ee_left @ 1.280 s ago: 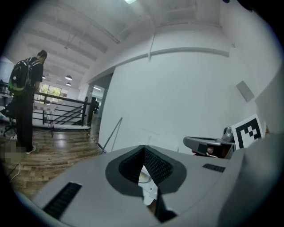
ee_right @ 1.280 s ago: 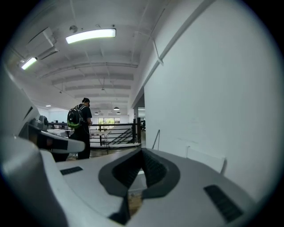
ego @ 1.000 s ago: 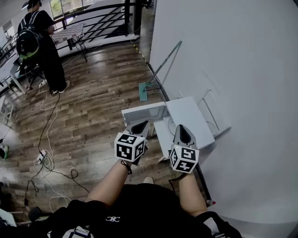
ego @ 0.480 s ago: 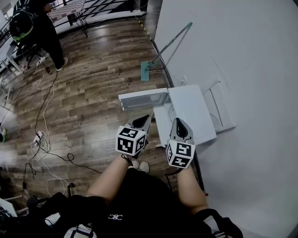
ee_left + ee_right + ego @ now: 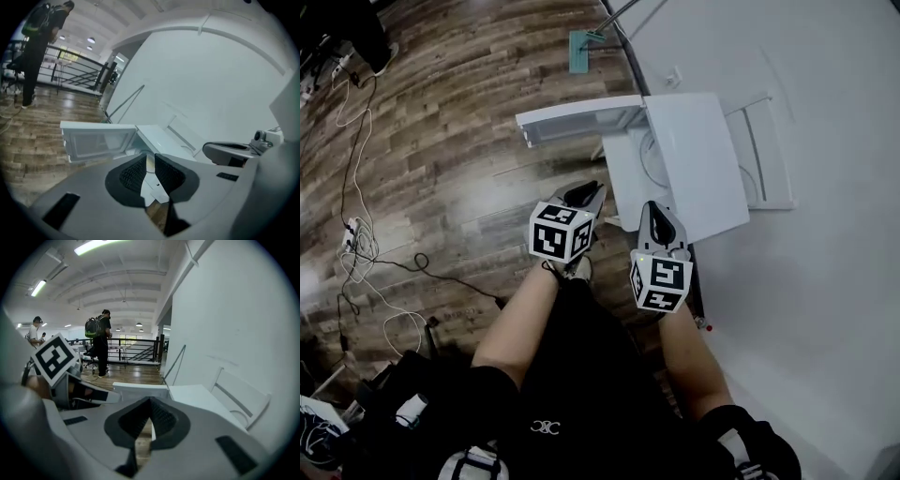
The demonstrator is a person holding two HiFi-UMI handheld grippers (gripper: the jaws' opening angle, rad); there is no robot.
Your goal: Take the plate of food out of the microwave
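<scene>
— White microwave: location and door condition?
— The unit stands against the wall. Its door is swung fully open, out over the wooden floor. The plate of food cannot be made out in any view; the head view looks down on the top of the casing, not into the cavity.

— Arm pose?
— Both forearms reach forward and down, side by side, cubes uppermost. The left gripper points at the floor just short of the open door, apart from it. In the head view the right gripper overlaps the near edge of the microwave; contact cannot be confirmed.

— Jaw condition?
— Left: the jaws are opening, with a narrow slit between the pads and nothing in it. Right: the pads meet at the tips, with nothing held.

— Deviation from one second ago?
— The left jaws were fully together then; now they part. The head view has tipped: the microwave sits higher in the frame, and the bystander with the backpack has slid to its top-left corner. Both grippers remain ahead of the torso, empty as before.
</scene>
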